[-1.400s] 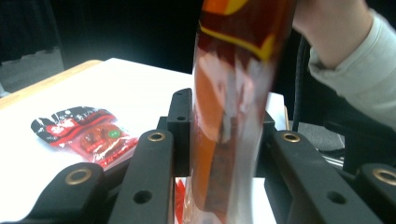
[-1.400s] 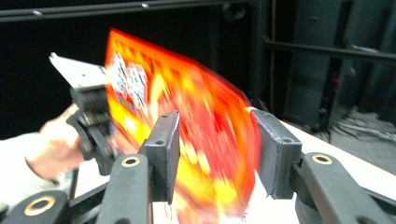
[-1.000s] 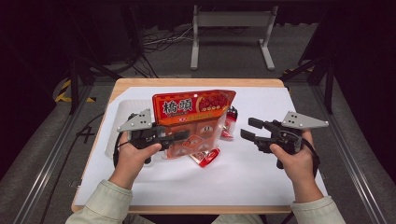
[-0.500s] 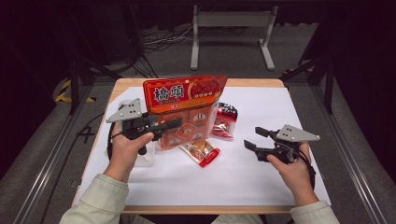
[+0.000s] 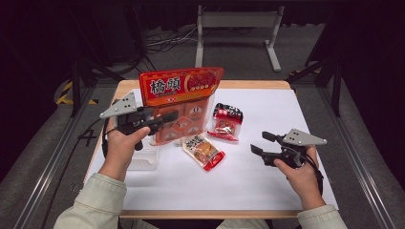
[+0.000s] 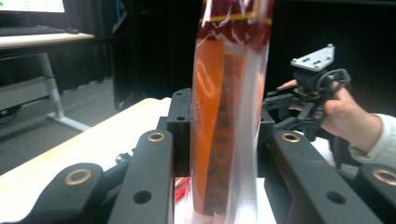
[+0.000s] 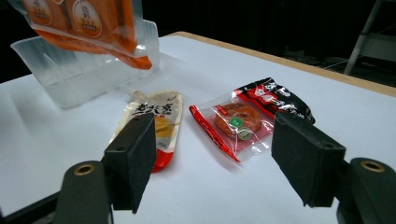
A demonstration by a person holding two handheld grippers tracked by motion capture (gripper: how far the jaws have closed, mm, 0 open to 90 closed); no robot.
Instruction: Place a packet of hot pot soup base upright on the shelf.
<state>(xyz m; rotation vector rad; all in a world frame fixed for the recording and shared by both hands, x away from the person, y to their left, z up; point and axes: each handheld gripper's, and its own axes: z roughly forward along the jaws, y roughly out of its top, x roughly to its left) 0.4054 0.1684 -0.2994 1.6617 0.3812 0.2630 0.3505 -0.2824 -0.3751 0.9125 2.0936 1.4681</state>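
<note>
My left gripper (image 5: 168, 117) is shut on a large orange-red snack bag (image 5: 181, 87) and holds it upright above the left half of the table. In the left gripper view the bag (image 6: 229, 116) stands pinched between both jaws. My right gripper (image 5: 259, 142) hovers low over the right side, its jaws having just been opening, with nothing between them. In the right gripper view its open jaws (image 7: 217, 158) frame a yellow-red packet (image 7: 156, 123) and a red-black packet (image 7: 252, 116) lying on the white sheet.
A clear plastic tray (image 5: 143, 157) sits under the left hand, also seen as the tray (image 7: 84, 70) behind the packets. The yellow-red packet (image 5: 203, 150) and red-black packet (image 5: 227, 121) lie mid-table. The white sheet (image 5: 267, 186) covers the tabletop.
The left gripper carried the bag up and to the left. The right gripper drew away from the bag, sank toward the table at the right, and its jaws widened.
</note>
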